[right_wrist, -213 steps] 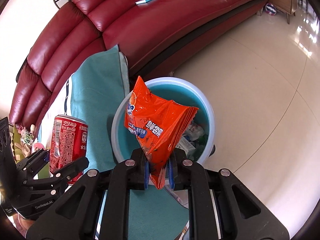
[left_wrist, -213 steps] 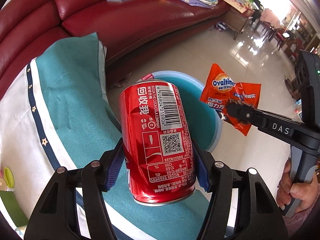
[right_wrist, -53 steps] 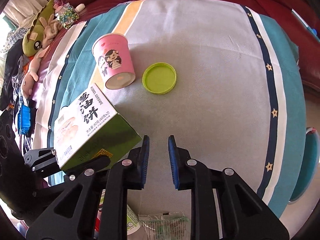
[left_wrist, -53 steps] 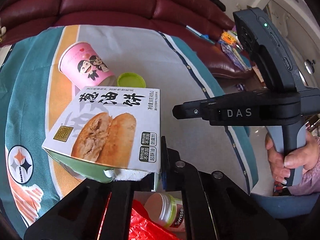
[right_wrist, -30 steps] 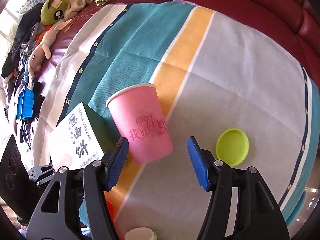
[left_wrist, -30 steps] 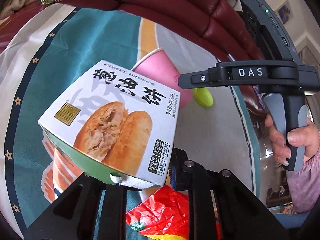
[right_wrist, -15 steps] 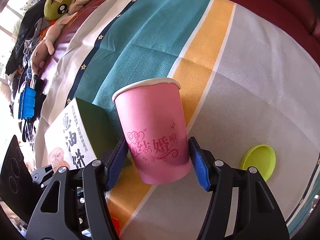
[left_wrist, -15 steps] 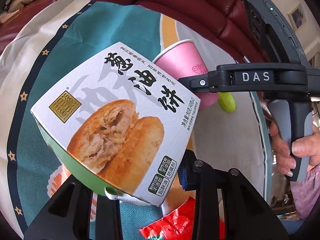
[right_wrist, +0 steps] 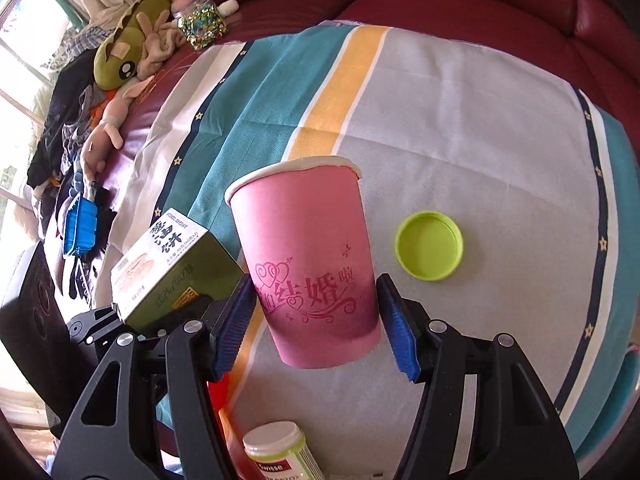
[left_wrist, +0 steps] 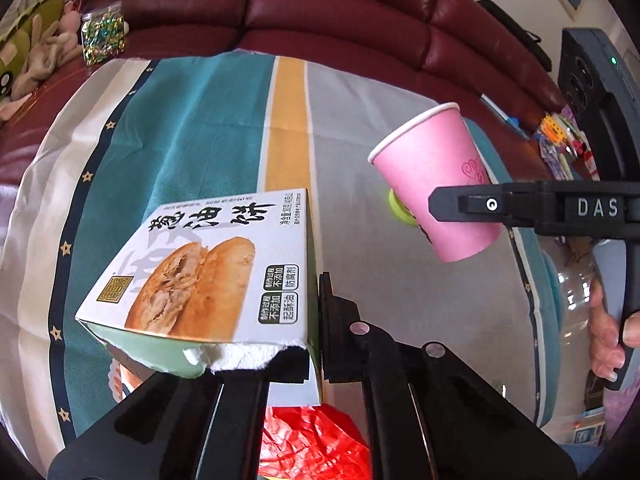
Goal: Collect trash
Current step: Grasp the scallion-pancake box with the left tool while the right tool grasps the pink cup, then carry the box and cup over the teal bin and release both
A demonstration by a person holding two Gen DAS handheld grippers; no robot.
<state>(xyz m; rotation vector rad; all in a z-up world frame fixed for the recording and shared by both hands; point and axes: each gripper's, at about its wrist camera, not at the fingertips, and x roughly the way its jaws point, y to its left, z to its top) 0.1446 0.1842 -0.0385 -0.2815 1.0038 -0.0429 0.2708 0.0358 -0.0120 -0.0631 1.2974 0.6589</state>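
Note:
My left gripper (left_wrist: 298, 360) is shut on a white and green pastry box (left_wrist: 208, 280) and holds it above the striped cloth (left_wrist: 192, 136); the box also shows in the right wrist view (right_wrist: 168, 264). My right gripper (right_wrist: 316, 320) is shut on a pink paper cup (right_wrist: 308, 256), held upright and lifted off the cloth. The cup also shows in the left wrist view (left_wrist: 432, 168), to the right of the box. A green lid (right_wrist: 429, 245) lies on the cloth to the right of the cup.
A red wrapper (left_wrist: 312, 440) and a white supplement bottle (right_wrist: 280, 456) lie on the cloth below the grippers. A dark red sofa (left_wrist: 340, 4) runs behind. Plush toys (right_wrist: 132, 48) and a glitter jar (right_wrist: 200, 24) sit at the far left.
My right gripper has closed on the pink cup and lifted it off the cloth. My left gripper has kept hold of the pastry box and swung it lower and left.

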